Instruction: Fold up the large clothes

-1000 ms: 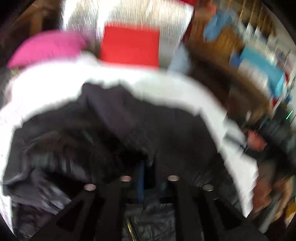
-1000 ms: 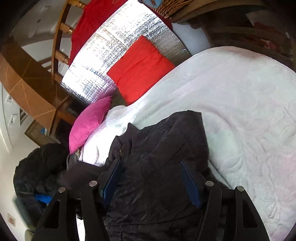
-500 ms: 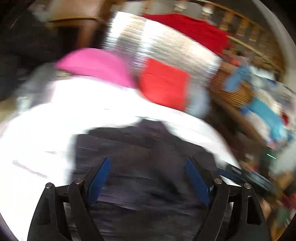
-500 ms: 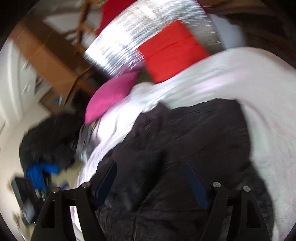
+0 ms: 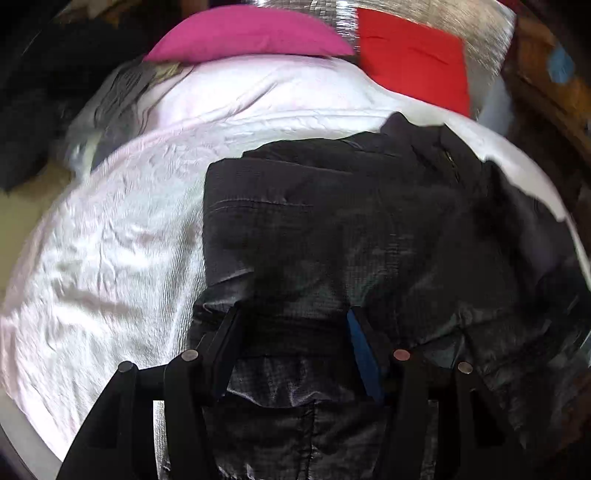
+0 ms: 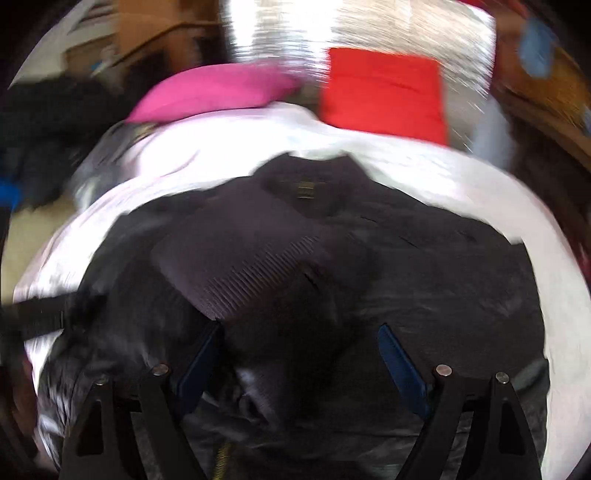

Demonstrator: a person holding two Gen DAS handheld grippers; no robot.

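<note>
Lying on white bedspread (image 5: 110, 258), black jacket (image 5: 332, 221), label (image 6: 304, 191) unreadable

A jacket (image 5: 351, 229) lies spread on a bedcover (image 5: 122, 236), with two cushions behind the jacket at the bedcover's far edge, one cushion (image 5: 251, 35) to the left and the other cushion (image 5: 413, 62) to the right.

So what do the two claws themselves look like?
Both match. The left claw has black angular plastic fingers with triangular cut-outs, round metal pivot pins and blue pads. The right claw is the same.
</note>
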